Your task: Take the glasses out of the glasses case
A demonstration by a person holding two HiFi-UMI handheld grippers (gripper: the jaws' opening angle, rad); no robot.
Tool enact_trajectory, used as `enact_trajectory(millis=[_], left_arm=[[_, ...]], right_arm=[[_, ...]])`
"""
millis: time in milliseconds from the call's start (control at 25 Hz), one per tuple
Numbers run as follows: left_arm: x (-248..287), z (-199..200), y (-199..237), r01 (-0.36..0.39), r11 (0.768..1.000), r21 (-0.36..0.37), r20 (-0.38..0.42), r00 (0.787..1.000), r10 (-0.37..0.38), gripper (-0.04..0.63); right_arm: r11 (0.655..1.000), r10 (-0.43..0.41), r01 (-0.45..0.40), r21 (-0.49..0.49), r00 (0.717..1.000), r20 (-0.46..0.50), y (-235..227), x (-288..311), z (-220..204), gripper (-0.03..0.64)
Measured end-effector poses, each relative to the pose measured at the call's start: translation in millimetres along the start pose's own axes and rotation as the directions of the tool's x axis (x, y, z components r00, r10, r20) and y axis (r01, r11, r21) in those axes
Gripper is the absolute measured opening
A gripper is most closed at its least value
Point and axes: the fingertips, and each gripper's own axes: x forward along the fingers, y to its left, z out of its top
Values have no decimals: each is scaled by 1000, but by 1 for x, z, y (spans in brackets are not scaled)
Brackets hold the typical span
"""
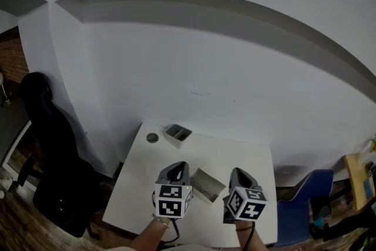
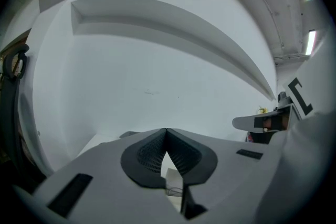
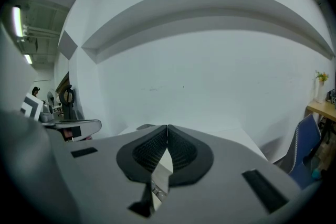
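Observation:
A grey glasses case lies on the white table, near its front edge. Whether glasses are inside cannot be made out. My left gripper hovers just left of the case and my right gripper just right of it, both above the table. In the left gripper view the left gripper has its dark pads meeting at the tips, with nothing between them. The right gripper looks the same in its own view: shut and empty. Below each pair of pads a sliver of the pale case shows.
A small open grey box and a round grey disc sit at the table's far left corner, by the white wall. A black office chair stands left of the table, a blue chair right of it.

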Motion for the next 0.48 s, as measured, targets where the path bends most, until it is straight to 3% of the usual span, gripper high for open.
enact_trajectory(millis=[480], left_arm=[[13,-39,6,-35,999,-36,-102,994,31,5]], right_arm=[[999,33,-29,42,995,-97,-8,22,-33,32]])
